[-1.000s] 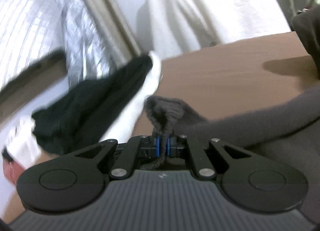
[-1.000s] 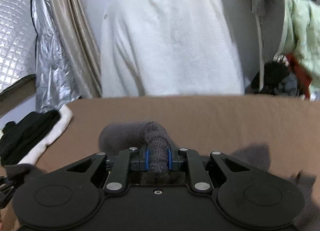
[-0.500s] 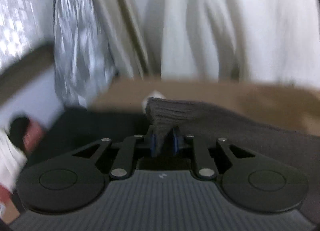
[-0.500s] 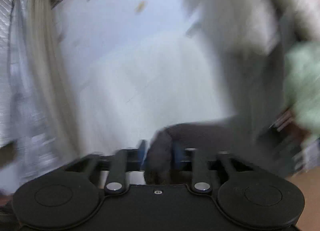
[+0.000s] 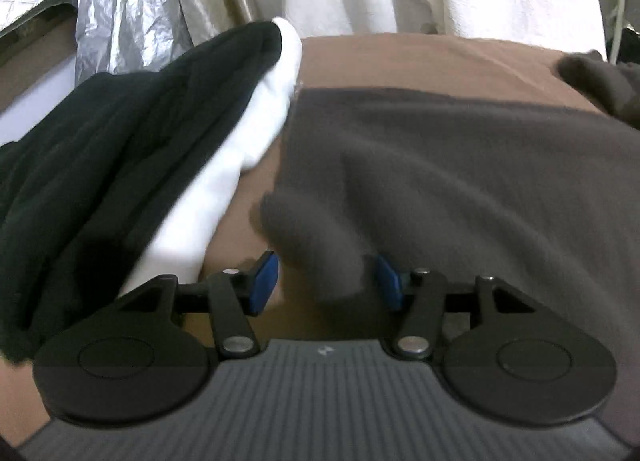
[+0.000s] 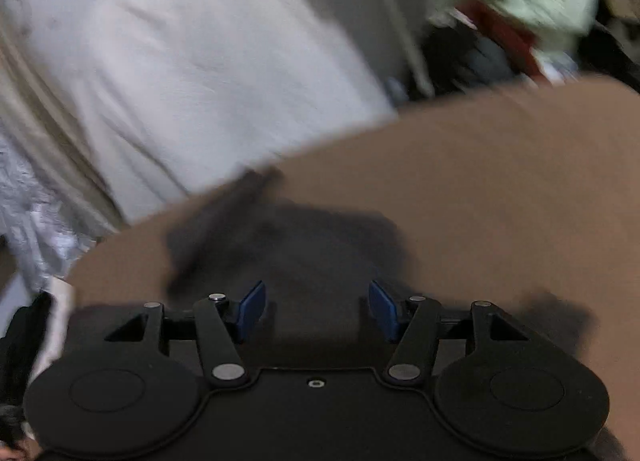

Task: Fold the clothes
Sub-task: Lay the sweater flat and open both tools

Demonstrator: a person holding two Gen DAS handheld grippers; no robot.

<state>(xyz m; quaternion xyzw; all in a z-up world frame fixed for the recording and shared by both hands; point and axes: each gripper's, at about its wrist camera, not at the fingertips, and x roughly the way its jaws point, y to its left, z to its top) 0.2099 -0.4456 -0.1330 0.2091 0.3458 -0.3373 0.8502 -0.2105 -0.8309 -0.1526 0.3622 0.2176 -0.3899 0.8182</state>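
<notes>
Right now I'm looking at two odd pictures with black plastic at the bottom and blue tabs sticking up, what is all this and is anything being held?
The black shapes are two handheld grippers, one in each of a person's hands. Each carries a wide-angle camera that looks forward along its two blue-padded fingers, so each picture is that gripper's own view.

In the left wrist view, the left gripper has its blue pads spread apart. A fold of the grey garment bulges up between them, but the pads are not pinching it. The garment lies spread on a brown surface. Beside it sits a pile of black clothing over something white.

In the right wrist view, which is blurred, the right gripper is also open above the same grey cloth. Behind the surface hangs a white cloth.

So nothing is held by either gripper.
</notes>
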